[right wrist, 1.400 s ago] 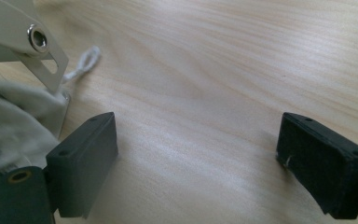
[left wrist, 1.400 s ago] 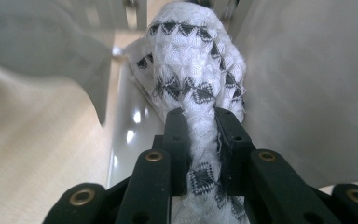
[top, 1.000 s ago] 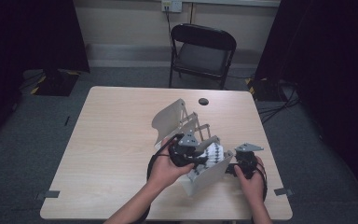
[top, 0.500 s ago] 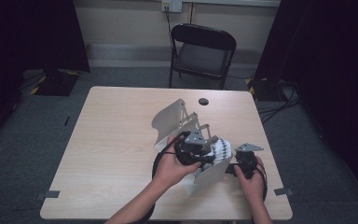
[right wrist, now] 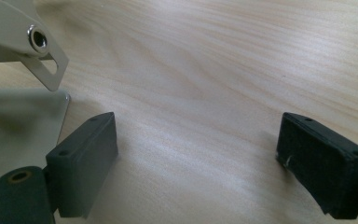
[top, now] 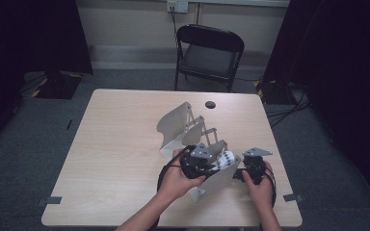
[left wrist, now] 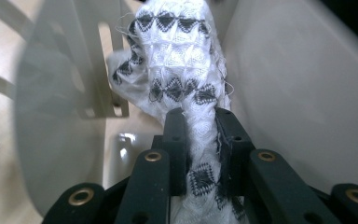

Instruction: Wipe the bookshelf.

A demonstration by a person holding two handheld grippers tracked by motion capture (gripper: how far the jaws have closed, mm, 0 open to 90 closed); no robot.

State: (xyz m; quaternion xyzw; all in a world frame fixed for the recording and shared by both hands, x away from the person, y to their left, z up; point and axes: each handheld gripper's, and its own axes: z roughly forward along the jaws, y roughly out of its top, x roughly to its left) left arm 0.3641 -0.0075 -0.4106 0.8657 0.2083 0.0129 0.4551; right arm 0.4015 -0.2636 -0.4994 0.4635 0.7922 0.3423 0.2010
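A white cloth with a black diamond pattern [left wrist: 177, 70] is pinched between the jaws of my left gripper [left wrist: 200, 135], which is shut on it. The cloth [top: 225, 159] hangs among the cream metal plates of a folding rack [top: 178, 126] on the table. My left gripper [top: 200, 161] sits over the near end of that rack. Just right of the rack, low over the wood, my right gripper [top: 250, 168] stands open [right wrist: 196, 154] with nothing between its pads. A rack bracket with a bolt hole [right wrist: 37, 42] is at that view's upper left.
The light wooden table [top: 115, 159] has bare room on its left half. A small black round thing [top: 210, 104] lies near the far edge. A black folding chair [top: 209, 53] stands beyond the table. Cables trail from both grippers.
My left hand has come slightly down and toward the near edge with the cloth, lowering it between the rack's plates. The right hand has stayed put.
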